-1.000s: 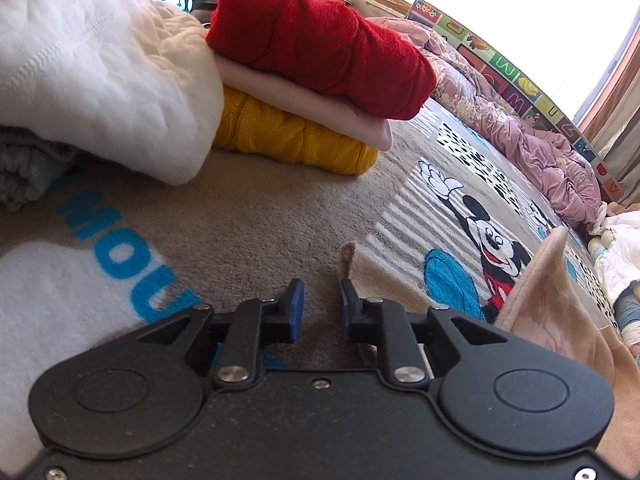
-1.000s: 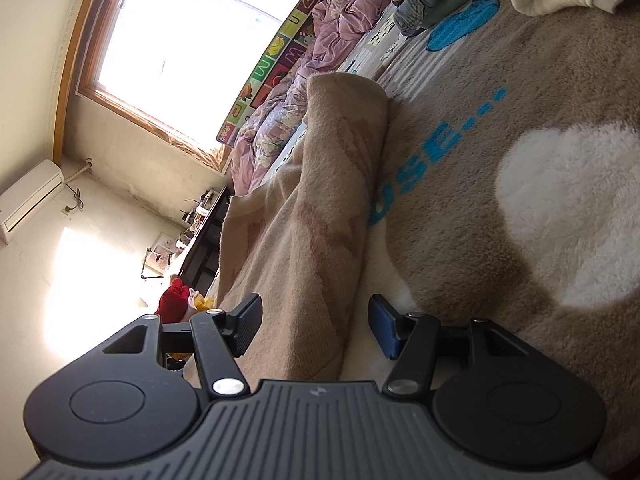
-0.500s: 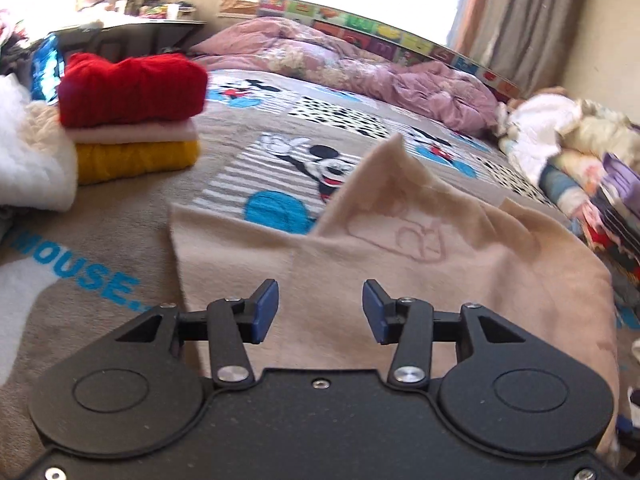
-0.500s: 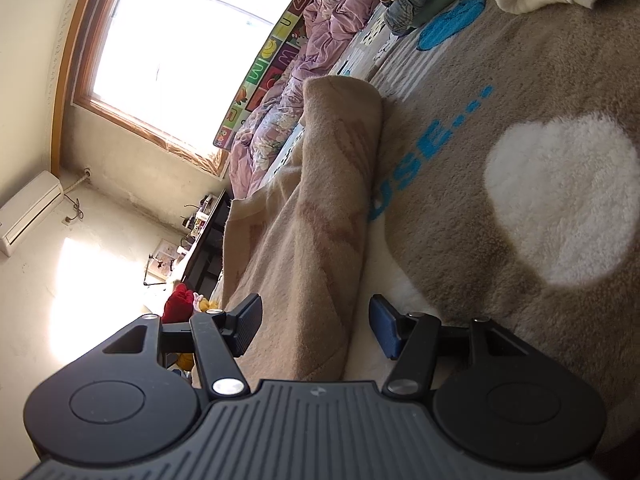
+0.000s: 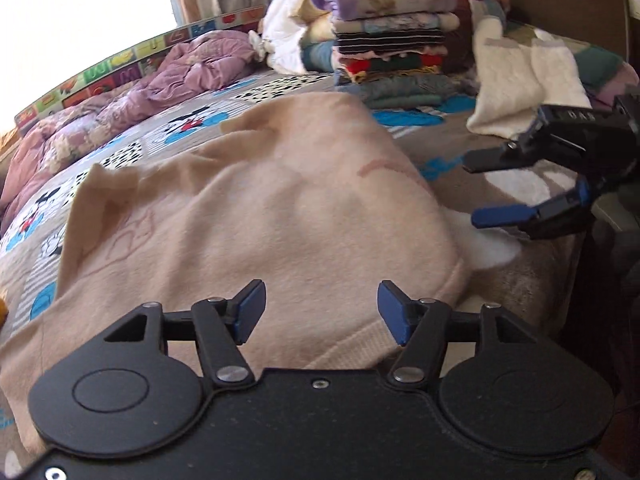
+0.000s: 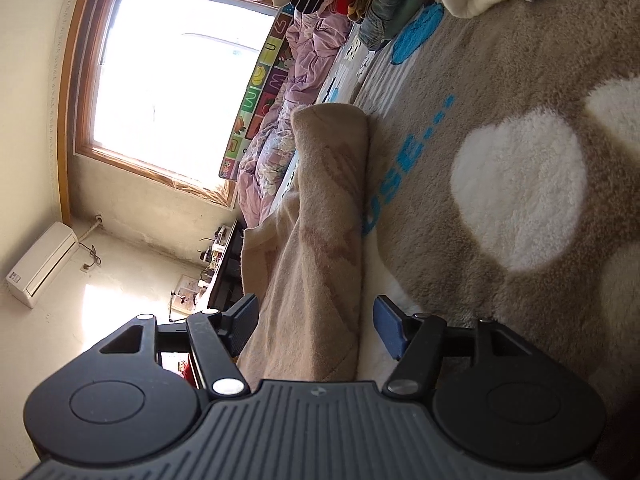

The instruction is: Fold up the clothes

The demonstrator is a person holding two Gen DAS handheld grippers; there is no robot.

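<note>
A beige fleece garment with a faint pink print lies folded over on the brown Mickey Mouse blanket. My left gripper is open and empty, hovering just above the garment's near ribbed hem. My right gripper shows at the right of the left wrist view, open, beside the garment's right edge. In the right wrist view the right gripper is open with its jaws on either side of the garment's folded edge, not closed on it.
A tall stack of folded clothes and a white fleece item stand at the back right. A crumpled purple quilt lies along the alphabet mat under the window. The bed edge drops at right.
My left gripper opened, letting go of the garment corner, and swung right from the red and yellow pile to face the stack. The right gripper stayed open and barely moved.
</note>
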